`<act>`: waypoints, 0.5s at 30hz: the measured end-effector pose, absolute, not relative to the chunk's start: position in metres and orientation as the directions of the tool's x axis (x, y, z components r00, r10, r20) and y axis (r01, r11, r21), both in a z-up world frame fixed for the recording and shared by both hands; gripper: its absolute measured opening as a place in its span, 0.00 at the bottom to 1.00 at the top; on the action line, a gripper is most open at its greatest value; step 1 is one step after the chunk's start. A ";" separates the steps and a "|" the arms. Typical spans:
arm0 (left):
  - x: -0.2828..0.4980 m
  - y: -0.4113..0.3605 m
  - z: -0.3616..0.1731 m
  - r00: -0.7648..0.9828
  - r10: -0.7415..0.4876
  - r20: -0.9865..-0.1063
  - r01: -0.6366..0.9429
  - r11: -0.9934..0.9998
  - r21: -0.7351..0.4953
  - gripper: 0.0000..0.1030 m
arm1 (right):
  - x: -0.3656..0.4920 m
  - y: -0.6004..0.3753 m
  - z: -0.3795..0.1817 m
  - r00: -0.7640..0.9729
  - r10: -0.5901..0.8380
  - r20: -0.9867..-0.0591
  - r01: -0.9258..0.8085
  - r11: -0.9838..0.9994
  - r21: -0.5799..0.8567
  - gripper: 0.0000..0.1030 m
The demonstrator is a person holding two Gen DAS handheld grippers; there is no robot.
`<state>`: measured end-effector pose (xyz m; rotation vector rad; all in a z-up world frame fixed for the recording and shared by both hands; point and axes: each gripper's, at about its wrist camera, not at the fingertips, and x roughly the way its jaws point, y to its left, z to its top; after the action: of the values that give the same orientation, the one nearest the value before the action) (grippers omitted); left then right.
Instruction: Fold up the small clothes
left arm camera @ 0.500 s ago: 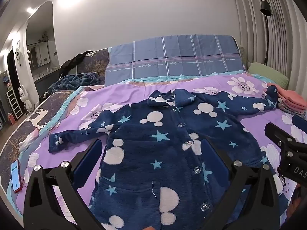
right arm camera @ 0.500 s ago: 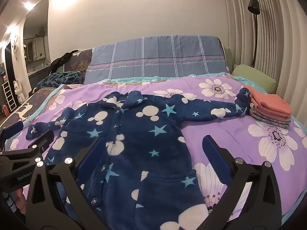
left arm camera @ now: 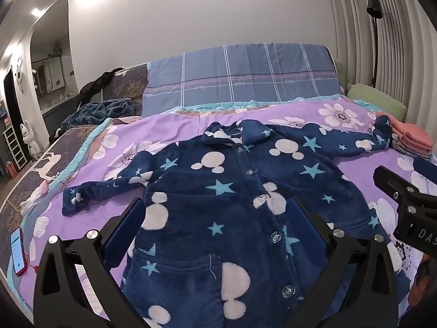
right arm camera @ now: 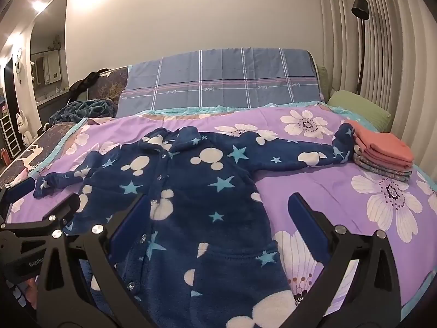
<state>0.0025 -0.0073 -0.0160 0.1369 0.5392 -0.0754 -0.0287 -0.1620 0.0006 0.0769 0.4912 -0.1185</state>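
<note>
My two wrist cameras looked low and close along each tool toward the headboard, sharing the fleece jacket (left arm camera: 232,205) on the bed (right arm camera: 341,191).

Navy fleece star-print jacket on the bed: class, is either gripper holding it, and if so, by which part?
Nothing is held. The navy fleece star-print jacket lies flat; left gripper and right gripper have open jaws.

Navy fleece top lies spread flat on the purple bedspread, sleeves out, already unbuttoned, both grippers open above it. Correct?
One thing is off: the navy fleece top is buttoned, not unbuttoned. The left wrist view shows its buttons fastened down the closed front. The rest holds: it lies spread on the purple bedspread, sleeves out, with the left gripper and right gripper open above it.
</note>
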 end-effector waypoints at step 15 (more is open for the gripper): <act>0.000 -0.006 -0.014 0.852 -0.062 -0.520 0.130 0.987 0.096 0.99 | -0.029 -0.154 0.003 0.874 -0.100 -0.476 0.133 0.991 0.036 0.98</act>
<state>-0.0001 -0.0064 -0.0135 0.1291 0.5424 -0.1012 -0.0293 -0.1541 0.0034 0.0680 0.4931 -0.1213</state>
